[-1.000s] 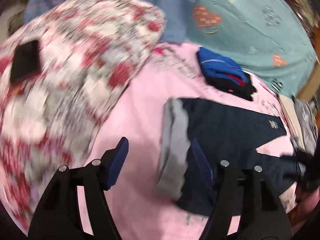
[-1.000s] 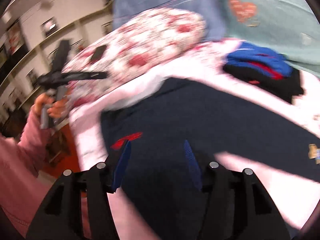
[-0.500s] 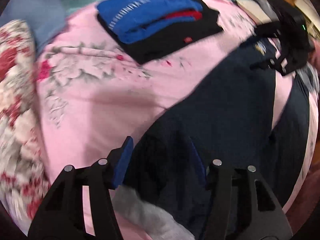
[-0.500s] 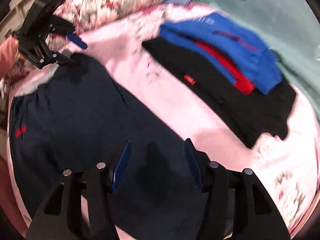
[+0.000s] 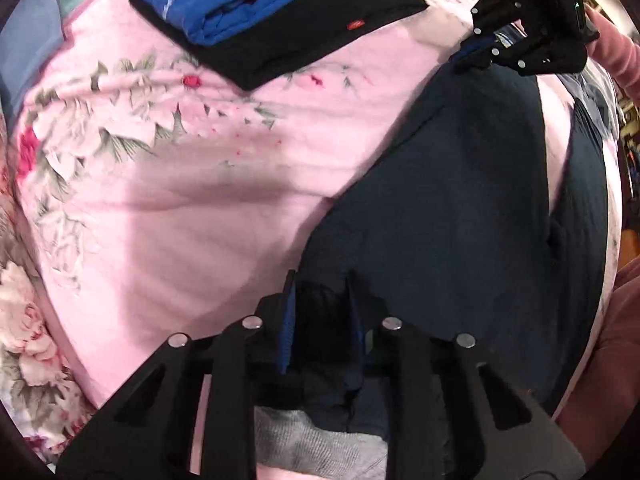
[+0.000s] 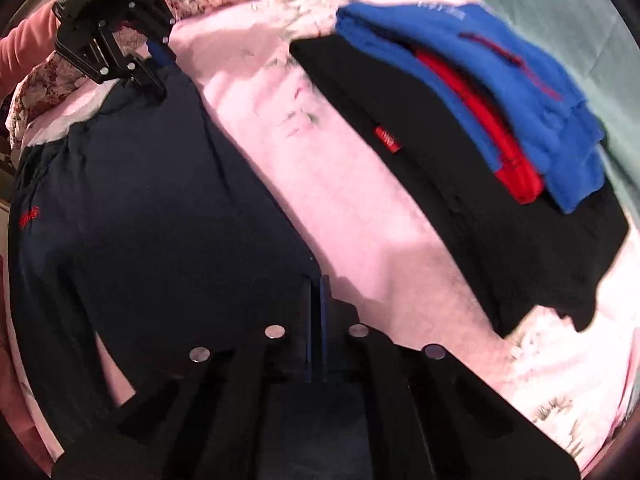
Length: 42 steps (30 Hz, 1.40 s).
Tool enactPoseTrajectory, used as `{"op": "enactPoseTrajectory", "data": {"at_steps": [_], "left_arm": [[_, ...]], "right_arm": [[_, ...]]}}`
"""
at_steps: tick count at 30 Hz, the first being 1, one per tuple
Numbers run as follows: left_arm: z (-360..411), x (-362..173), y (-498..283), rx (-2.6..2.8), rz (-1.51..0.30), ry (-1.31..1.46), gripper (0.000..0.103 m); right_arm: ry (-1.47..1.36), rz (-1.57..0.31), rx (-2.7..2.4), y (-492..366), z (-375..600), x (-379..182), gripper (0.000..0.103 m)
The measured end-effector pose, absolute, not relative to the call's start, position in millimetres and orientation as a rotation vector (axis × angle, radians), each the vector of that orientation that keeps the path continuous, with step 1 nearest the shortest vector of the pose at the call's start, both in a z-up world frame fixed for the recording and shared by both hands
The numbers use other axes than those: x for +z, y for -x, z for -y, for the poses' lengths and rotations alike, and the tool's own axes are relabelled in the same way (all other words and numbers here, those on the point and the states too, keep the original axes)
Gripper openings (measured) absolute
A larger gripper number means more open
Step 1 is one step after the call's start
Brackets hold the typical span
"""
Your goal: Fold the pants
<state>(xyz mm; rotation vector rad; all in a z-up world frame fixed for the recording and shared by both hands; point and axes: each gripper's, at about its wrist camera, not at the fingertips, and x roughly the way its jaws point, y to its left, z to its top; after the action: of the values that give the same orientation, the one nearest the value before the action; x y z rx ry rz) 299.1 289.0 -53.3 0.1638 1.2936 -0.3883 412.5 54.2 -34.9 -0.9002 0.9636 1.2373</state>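
I work over a bed covered by a pink floral sheet (image 5: 168,200). The dark navy pants (image 5: 460,184) lie spread flat on it along its near edge. Toward the far side rests a folded stack (image 6: 460,152): black at the bottom, red and blue above.

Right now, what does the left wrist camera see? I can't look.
The left gripper pinches one end of dark navy pants spread on a pink floral bedsheet. The right gripper holds the far end, beside a stack of folded clothes.
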Motion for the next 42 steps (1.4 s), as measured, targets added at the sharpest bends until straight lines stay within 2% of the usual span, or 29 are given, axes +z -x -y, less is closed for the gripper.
{"op": "enactPoseTrajectory", "data": {"at_steps": [3, 8, 12, 16, 19, 22, 27, 29, 31, 32, 33, 34, 35, 42], "left_arm": [[-286.3, -32.4, -284.0, -0.374, -1.233, -0.185, 0.019], [-259.7, 29.7, -217.2, -0.352, -1.085, -0.305, 0.019], [-224.9, 56.9, -144.3, -0.373, -1.023, -0.415, 0.019], [-181.3, 48.8, -82.4, -0.397, -1.036, -0.523, 0.019], [-161.8, 19.5, -50.8, -0.414, -1.077, -0.567, 0.019], [-154.2, -18.9, -36.0, -0.403, -1.136, -0.583, 0.019], [-153.7, -37.7, -24.0, -0.371, -1.121, -0.57, 0.019], [-155.4, -38.3, -23.1, -0.357, -1.114, -0.552, 0.022], [-153.3, -39.1, -16.2, -0.353, -1.106, -0.568, 0.025], [-152.8, -36.8, -12.1, -0.35, -1.103, -0.584, 0.027], [-151.4, -30.9, -1.2, -0.357, -1.098, -0.586, 0.037], [-153.2, -25.2, 2.1, -0.357, -1.087, -0.579, 0.053], [-157.6, -13.9, 8.3, -0.344, -1.053, -0.561, 0.059], [-200.5, 29.4, -2.2, -0.227, -0.924, -0.309, 0.061]], "right_arm": [[0.87, -0.894, 1.223, -394.7, -34.4, -4.5, 0.003], [0.894, -0.73, 1.219, -318.4, 8.2, 65.1, 0.003], [0.965, -0.669, 1.238, -236.7, 36.9, 80.6, 0.003], [1.04, -0.661, 1.291, -159.9, 60.2, 63.5, 0.003], [1.082, -0.669, 1.314, -121.5, 61.8, 28.6, 0.003], [1.083, -0.722, 1.338, -106.6, 62.5, -7.1, 0.003], [1.091, -0.75, 1.331, -94.9, 67.1, -36.6, 0.003], [1.085, -0.732, 1.322, -92.3, 69.1, -37.4, 0.003], [1.075, -0.73, 1.307, -91.3, 69.3, -37.5, 0.008], [1.069, -0.743, 1.301, -91.6, 70.3, -37.0, 0.014], [1.059, -0.757, 1.307, -91.3, 72.8, -35.8, 0.021], [1.028, -0.768, 1.327, -92.4, 76.7, -30.0, 0.026], [0.983, -0.776, 1.345, -94.5, 80.0, -23.7, 0.032], [0.545, -0.779, 1.444, -118.6, 55.3, 15.7, 0.035]]}}
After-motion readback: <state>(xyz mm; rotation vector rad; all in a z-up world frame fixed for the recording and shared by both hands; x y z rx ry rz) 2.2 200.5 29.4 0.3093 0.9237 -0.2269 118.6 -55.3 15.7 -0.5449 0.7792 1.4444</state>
